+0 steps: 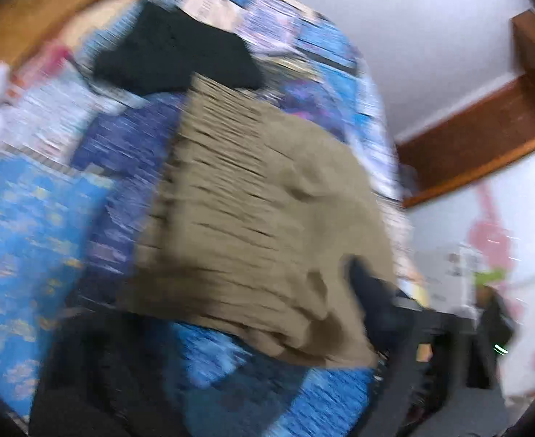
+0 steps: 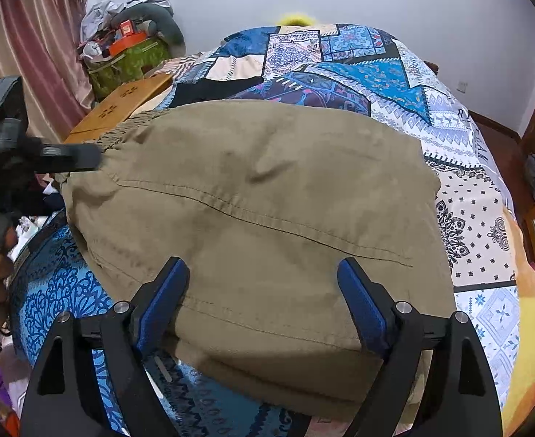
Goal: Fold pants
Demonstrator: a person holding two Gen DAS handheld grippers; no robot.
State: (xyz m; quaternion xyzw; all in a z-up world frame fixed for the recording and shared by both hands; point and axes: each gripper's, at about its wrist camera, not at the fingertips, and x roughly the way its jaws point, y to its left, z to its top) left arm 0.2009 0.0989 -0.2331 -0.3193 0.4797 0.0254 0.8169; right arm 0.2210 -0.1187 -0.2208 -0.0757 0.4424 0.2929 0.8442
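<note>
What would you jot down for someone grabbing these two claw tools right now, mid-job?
Right gripper: open, blue-padded fingers apart over the near edge of the khaki cotton pants, gripping nothing.
Left gripper: at the elastic waistband on the left; grip cannot be judged.
Pants lie as a broad, seemingly doubled bundle on the blue patchwork bedspread.
Left view is motion-blurred.
Remaining: probably one more fold, then smoothing.

A home bedroom: a patchwork-quilted bed (image 2: 478,218), pink curtains (image 2: 38,36), and a cluttered laundry basket (image 2: 129,62).
</note>
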